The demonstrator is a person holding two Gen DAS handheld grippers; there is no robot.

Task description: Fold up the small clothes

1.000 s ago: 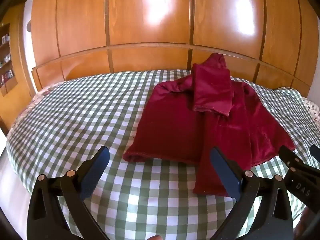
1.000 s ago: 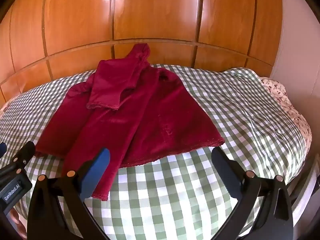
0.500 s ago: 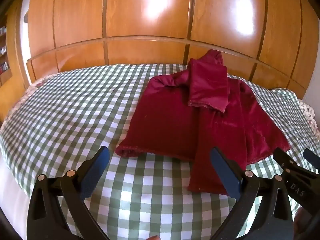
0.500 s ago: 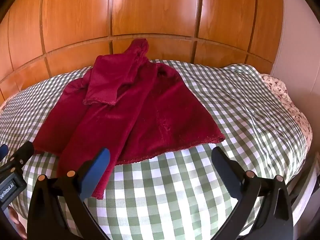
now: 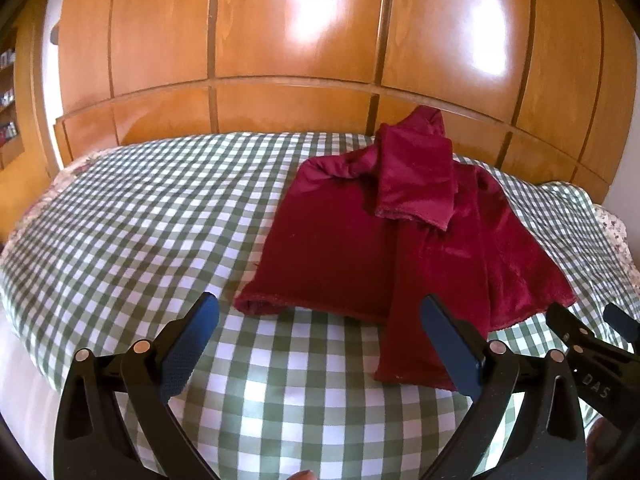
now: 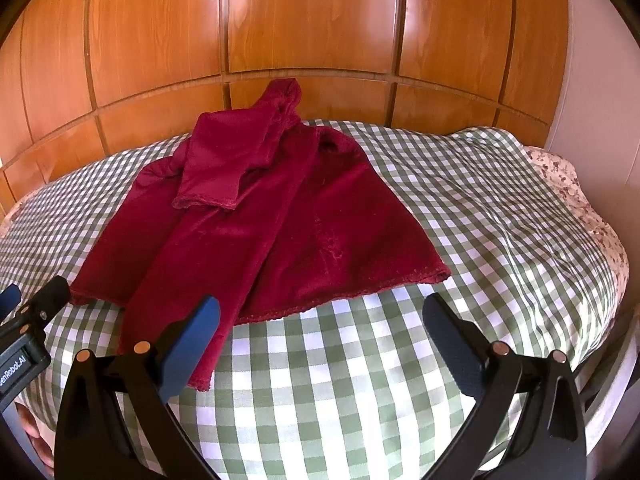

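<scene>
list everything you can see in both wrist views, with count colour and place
velvet garment: 1, dark red, spread on the bed toward its head, one sleeve folded across the chest, long strip trailing toward the near edge
checked bedspread: 1, green and white, covering the bed
floral sheet: 1, white with small reddish flowers, showing at the bed's right edge
wooden panelling: 1 wall of glossy orange-brown panels, behind the bed
shelves: 1 unit, brown, far left, contents too small to tell
left gripper: 1, black with blue pads, open above the near hem
right gripper: 1, black with blue pads, open above the near hem
</scene>
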